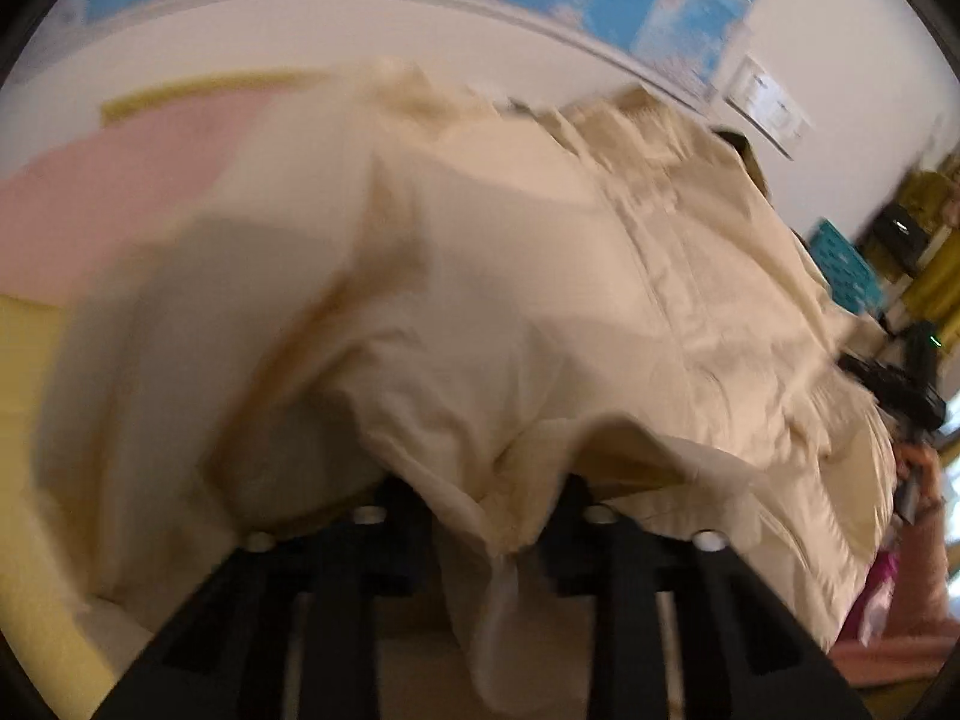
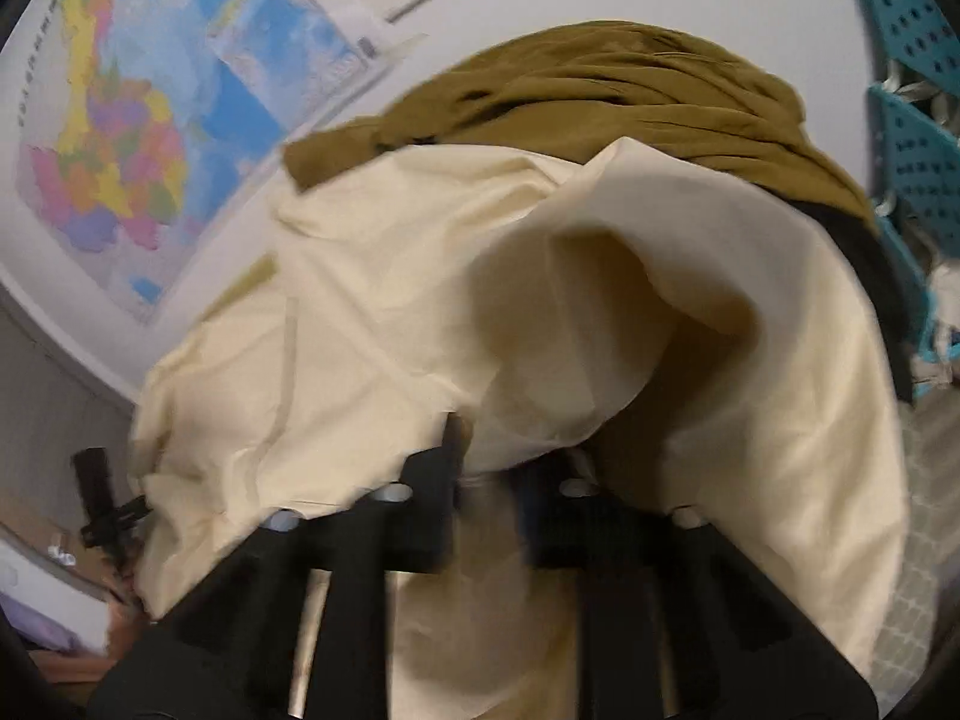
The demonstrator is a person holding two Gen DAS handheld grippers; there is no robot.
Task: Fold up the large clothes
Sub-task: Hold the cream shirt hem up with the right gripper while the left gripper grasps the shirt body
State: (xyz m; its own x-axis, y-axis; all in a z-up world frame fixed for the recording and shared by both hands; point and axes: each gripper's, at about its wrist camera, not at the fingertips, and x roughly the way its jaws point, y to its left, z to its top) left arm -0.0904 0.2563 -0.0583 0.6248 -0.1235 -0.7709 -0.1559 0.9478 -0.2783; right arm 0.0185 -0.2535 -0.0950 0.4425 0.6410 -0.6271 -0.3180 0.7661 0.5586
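**Cream garment lifted in both tongs, fold barely begun**

The left gripper is clenched on a bunched edge of the cream garment; cloth is drawn into a pinch between its fingers at 6 o'clock in the left wrist view and a loose tail hangs below. The right gripper also appears to be grasping the garment, with fabric gathered in the gap between its fingers, though blur makes the contact itself soft.

From the left tongs the garment spreads upward toward 12 and 2 o'clock, with a seam or placket running along it. From the right tongs it billows in a hollow fold toward 1 o'clock, and an olive-brown cloth lies beyond it at 12 o'clock. A wall map sits at 10 o'clock.

As a judgement, the task is early: the garment looks held up and rumpled, with no neat fold visible, so spreading, folding and flattening remain.

The surface underneath is mostly hidden by cloth. Both views are motion-blurred, and I cannot tell what kind of garment this is.
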